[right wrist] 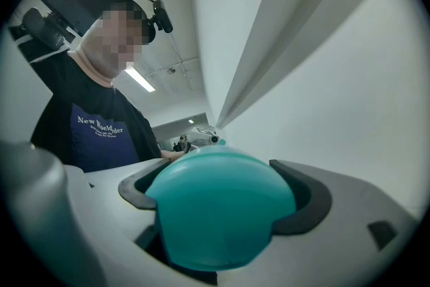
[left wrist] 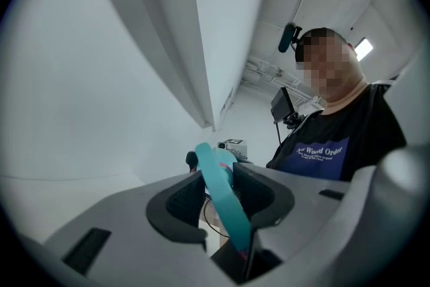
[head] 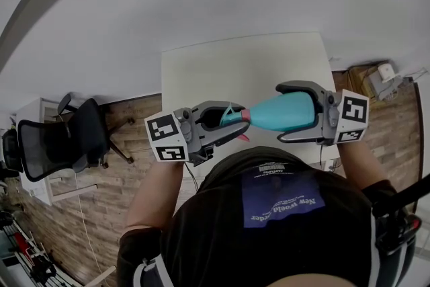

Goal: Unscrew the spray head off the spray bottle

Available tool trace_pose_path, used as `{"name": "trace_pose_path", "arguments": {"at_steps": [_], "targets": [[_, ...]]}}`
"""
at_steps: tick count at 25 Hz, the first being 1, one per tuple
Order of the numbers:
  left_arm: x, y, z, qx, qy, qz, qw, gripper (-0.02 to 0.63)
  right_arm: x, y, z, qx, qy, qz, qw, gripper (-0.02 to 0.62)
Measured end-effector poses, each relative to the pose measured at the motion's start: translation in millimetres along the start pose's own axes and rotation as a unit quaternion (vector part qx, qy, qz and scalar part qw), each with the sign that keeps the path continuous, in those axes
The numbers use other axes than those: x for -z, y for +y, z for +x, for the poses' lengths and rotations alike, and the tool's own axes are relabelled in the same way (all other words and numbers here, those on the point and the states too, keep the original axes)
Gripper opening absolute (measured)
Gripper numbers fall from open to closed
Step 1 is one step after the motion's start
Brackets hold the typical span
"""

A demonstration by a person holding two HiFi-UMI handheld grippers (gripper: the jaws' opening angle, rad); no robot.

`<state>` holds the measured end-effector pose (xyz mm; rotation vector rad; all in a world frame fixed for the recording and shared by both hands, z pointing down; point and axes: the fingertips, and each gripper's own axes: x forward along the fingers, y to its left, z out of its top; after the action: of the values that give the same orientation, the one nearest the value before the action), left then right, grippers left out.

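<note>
In the head view a teal spray bottle (head: 282, 112) lies level in the air above the table's near edge. My right gripper (head: 280, 113) is shut on its body, and the rounded base fills the right gripper view (right wrist: 218, 208) between the dark pads (right wrist: 306, 201). The teal spray head (head: 230, 116), with a pink collar (head: 246, 115), sits on the bottle's left end. My left gripper (head: 238, 121) is shut on that head. In the left gripper view a teal part of the head (left wrist: 218, 185) runs between the two black pads (left wrist: 262, 195).
A white table (head: 242, 70) stands in front of me. A black office chair (head: 60, 141) is on the wood floor at the left. A brown box (head: 379, 77) sits right of the table. My torso in a black shirt (head: 282, 205) is close under both grippers.
</note>
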<state>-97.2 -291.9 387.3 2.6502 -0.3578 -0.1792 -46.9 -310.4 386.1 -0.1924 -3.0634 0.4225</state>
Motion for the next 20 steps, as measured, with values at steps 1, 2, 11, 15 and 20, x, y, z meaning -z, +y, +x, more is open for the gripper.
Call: {"name": "trace_pose_path", "arguments": {"at_steps": [1, 2, 11, 15, 20], "targets": [[1.2, 0.4, 0.2, -0.001, 0.000, -0.006, 1.0000, 0.135, 0.0, 0.1, 0.6, 0.000, 0.003, -0.002, 1.000, 0.457], [3.0, 1.1, 0.3, -0.002, 0.002, -0.011, 0.9999, 0.137, 0.6, 0.2, 1.4, 0.000, 0.007, -0.005, 1.000, 0.457], [8.9, -1.5, 3.0, 0.008, 0.018, -0.041, 0.9990, 0.135, 2.5, 5.0, -0.1, -0.004, 0.008, -0.016, 1.000, 0.456], [4.0, 1.0, 1.2, 0.021, -0.012, -0.106, 0.9941, 0.135, -3.2, 6.7, 1.2, 0.002, 0.007, -0.048, 0.999, 0.456], [4.4, 3.3, 1.2, 0.030, -0.021, -0.147, 0.9885, 0.135, -3.5, 12.7, 2.0, -0.002, 0.027, -0.071, 0.997, 0.455]]}}
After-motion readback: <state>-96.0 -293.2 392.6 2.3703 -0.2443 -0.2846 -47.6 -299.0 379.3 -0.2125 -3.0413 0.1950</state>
